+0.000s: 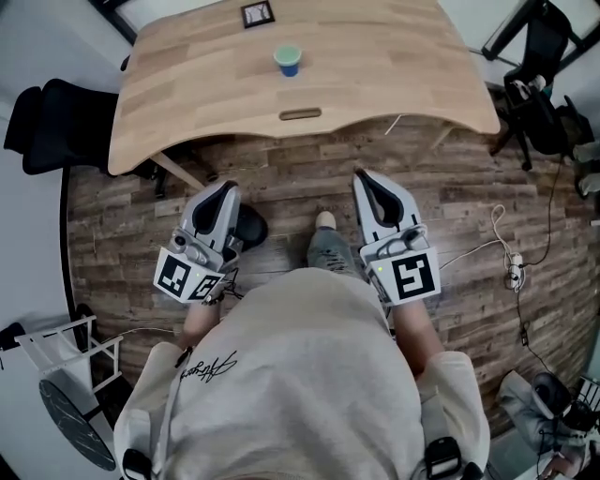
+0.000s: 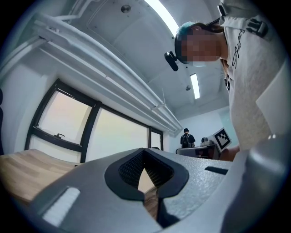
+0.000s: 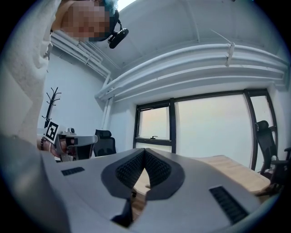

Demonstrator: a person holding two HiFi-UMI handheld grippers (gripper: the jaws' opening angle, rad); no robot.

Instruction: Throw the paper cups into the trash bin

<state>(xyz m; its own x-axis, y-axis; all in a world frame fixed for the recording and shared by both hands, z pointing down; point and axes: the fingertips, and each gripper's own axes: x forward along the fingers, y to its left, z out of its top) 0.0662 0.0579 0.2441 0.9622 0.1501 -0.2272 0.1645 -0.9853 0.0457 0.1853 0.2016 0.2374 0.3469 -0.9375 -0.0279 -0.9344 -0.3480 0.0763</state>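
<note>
A blue paper cup with a green rim [image 1: 288, 60] stands alone near the middle of the wooden table [image 1: 187, 84], well ahead of both grippers. My left gripper [image 1: 225, 190] is held over the plank floor short of the table's near edge, its jaws shut with nothing between them. My right gripper [image 1: 363, 178] hangs level beside it on the right, also shut and empty. In the left gripper view the left gripper [image 2: 144, 154] has its jaw tips meeting; the right gripper [image 3: 144, 154] looks the same in its own view. No trash bin is in view.
A black office chair [image 1: 56, 122] stands left of the table, and another chair and gear [image 1: 544, 103] at the right. A small framed marker card [image 1: 257, 14] lies at the table's far edge. Cables and a power strip [image 1: 514, 272] lie on the floor at right.
</note>
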